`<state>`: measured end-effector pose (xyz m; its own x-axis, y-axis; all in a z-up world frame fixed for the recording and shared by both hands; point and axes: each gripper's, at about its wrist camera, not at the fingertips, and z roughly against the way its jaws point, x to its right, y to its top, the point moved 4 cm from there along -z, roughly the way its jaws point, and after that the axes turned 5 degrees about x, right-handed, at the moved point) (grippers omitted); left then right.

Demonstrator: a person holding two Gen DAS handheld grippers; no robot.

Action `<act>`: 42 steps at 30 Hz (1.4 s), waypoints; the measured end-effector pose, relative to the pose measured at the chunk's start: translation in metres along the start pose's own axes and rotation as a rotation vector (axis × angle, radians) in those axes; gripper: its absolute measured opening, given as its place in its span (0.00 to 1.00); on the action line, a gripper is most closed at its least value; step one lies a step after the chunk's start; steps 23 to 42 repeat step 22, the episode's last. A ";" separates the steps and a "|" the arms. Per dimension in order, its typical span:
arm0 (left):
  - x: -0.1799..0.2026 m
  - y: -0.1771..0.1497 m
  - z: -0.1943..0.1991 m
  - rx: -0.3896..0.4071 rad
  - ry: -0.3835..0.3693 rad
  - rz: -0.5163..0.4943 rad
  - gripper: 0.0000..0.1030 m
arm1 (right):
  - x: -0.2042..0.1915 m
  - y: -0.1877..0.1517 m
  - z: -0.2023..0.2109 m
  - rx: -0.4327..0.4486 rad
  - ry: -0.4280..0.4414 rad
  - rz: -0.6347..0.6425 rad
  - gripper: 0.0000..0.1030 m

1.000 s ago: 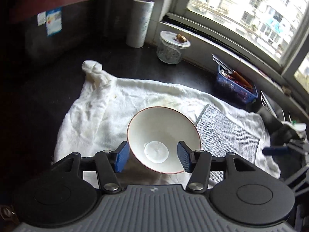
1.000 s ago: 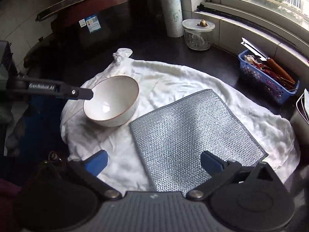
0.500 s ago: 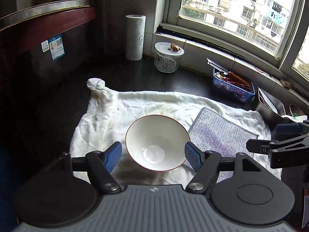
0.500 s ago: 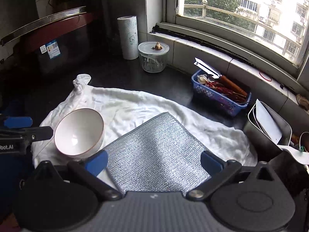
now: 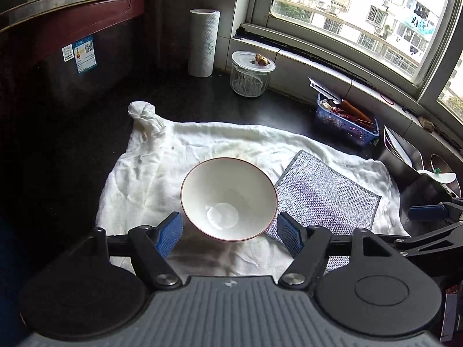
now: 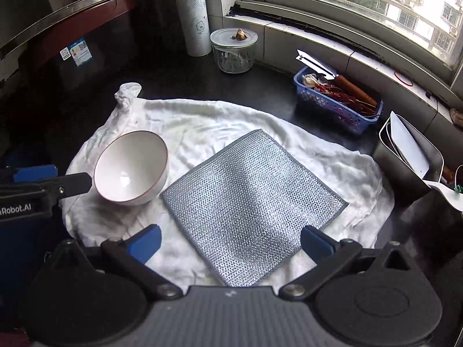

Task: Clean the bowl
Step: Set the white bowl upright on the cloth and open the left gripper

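A white bowl [image 5: 228,199] with a thin red rim stands upright on a white cloth [image 5: 202,141]. Its inside looks bare, with a pale ring at the bottom. My left gripper [image 5: 230,231] hangs just above its near side, open, with a blue pad to each side of the bowl and neither pressing on it. To the right of the bowl a silver mesh scouring cloth [image 6: 251,199] lies flat. My right gripper [image 6: 231,240] is open wide over the mesh cloth's near corner and holds nothing. One left finger [image 6: 72,183] shows beside the bowl [image 6: 131,167].
At the back stand a paper towel roll [image 5: 202,43] and a lidded glass jar [image 5: 250,73]. A blue basket [image 6: 335,101] of utensils and a metal container [image 6: 408,159] are at the right. A dark appliance [image 5: 66,49] fills the left.
The left jaws have widened away from the bowl's sides, and the bowl stays on the white cloth. Both grippers have drawn up and back, so more of the counter shows.
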<state>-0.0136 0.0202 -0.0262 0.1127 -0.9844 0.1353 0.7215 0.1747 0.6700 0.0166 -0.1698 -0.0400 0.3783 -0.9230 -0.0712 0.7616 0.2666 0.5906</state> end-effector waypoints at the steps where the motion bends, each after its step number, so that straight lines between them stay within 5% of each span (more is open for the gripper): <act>1: 0.001 0.000 0.000 -0.002 -0.003 -0.001 0.69 | -0.001 -0.001 0.000 -0.001 -0.004 -0.002 0.99; 42: 0.002 0.003 0.000 0.002 0.010 -0.002 0.69 | -0.004 -0.005 -0.004 -0.008 -0.051 0.024 0.99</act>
